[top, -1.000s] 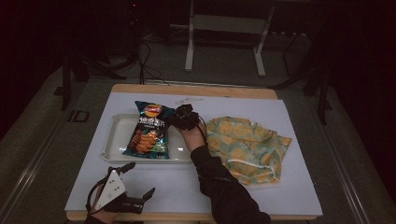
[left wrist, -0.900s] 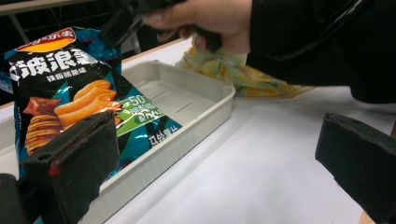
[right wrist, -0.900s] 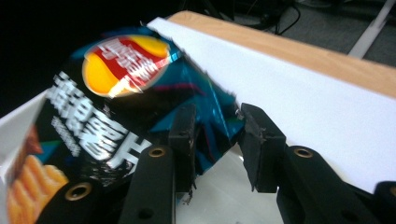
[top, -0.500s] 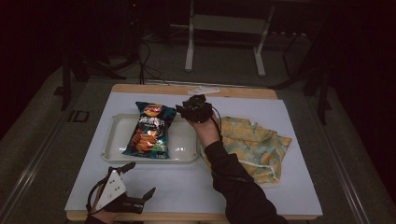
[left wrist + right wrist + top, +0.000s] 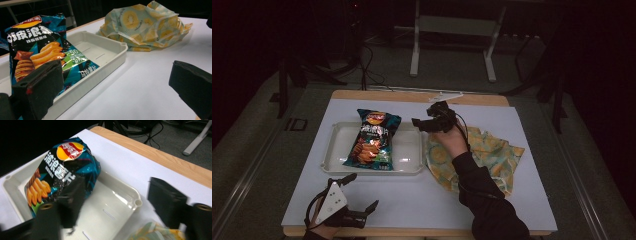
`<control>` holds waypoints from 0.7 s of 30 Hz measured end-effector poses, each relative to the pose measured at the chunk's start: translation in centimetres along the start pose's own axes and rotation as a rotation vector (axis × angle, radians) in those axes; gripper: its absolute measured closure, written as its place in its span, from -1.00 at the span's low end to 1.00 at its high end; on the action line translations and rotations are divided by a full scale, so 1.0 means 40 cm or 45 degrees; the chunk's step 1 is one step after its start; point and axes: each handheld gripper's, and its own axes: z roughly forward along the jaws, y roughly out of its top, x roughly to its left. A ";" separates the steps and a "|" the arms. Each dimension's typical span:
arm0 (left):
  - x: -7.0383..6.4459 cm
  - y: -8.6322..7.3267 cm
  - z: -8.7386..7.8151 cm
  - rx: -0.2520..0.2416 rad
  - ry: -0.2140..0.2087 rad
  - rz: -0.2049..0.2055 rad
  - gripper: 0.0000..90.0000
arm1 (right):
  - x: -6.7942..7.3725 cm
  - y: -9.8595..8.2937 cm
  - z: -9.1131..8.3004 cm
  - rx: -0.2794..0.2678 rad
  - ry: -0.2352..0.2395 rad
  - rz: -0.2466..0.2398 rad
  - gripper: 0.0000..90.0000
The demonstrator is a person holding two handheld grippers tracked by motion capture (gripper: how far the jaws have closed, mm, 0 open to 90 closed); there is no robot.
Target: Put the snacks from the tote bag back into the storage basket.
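Right claw [image 5: 421, 122], jaws apart and empty, hovers at the tray's [image 5: 409, 169] 2 o'clock corner; left claw [image 5: 363, 196] released. Regrasp the chip bag [image 5: 373, 140] at mid-body.

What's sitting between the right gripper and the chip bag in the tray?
Nothing visible. The right gripper, jaws apart, hovers over the tray's right end, and only bare tray floor separates it from the chip bag.

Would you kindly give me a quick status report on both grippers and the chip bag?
Left gripper open, empty, near table edge. Right gripper open, above tray's far right corner. Chip bag lying in tray, ungripped. Cloth bag right of tray, not obstructing.
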 end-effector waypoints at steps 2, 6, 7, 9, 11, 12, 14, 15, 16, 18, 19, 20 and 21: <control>0.000 0.000 0.000 0.000 -0.001 0.000 -1.00 | -0.012 -0.007 -0.010 -0.007 0.004 -0.002 -0.63; -0.001 0.000 0.001 -0.002 -0.003 -0.004 -1.00 | -0.039 -0.019 -0.033 -0.036 0.033 0.035 -0.71; -0.001 0.000 0.001 -0.002 -0.003 -0.005 -1.00 | -0.046 -0.022 -0.041 -0.050 0.036 0.037 -0.71; -0.001 0.000 0.001 -0.002 -0.006 -0.005 -1.00 | -0.062 -0.027 -0.059 -0.082 0.037 0.064 -0.68; -0.001 0.000 0.001 0.001 -0.007 -0.002 -1.00 | -0.075 -0.032 -0.075 -0.080 -0.005 0.043 -0.64; -0.001 0.000 0.001 0.001 -0.007 -0.003 -1.00 | -0.081 -0.034 -0.083 -0.075 -0.038 0.033 -0.62; -0.002 0.000 0.001 0.001 -0.007 -0.002 -1.00 | -0.100 -0.040 -0.097 -0.043 -0.064 0.028 -0.62; -0.002 0.000 0.001 0.001 -0.007 -0.002 -1.00 | -0.106 -0.042 -0.101 -0.033 -0.077 0.028 -0.62; -0.002 0.000 0.001 0.002 -0.007 -0.002 -1.00 | -0.114 -0.046 -0.109 -0.033 -0.090 0.027 -0.62; -0.002 -0.001 0.002 0.004 -0.007 -0.004 -1.00 | -0.130 -0.054 -0.124 -0.034 -0.117 0.035 -0.63; -0.002 -0.001 0.002 0.006 -0.007 -0.004 -1.00 | -0.138 -0.058 -0.131 -0.034 -0.126 0.043 -0.64; -0.002 -0.001 0.003 0.008 -0.007 -0.003 -1.00 | -0.146 -0.063 -0.138 -0.037 -0.133 0.047 -0.64; -0.002 -0.001 0.004 0.008 -0.007 -0.004 -1.00 | -0.154 -0.069 -0.147 -0.034 -0.144 0.051 -0.64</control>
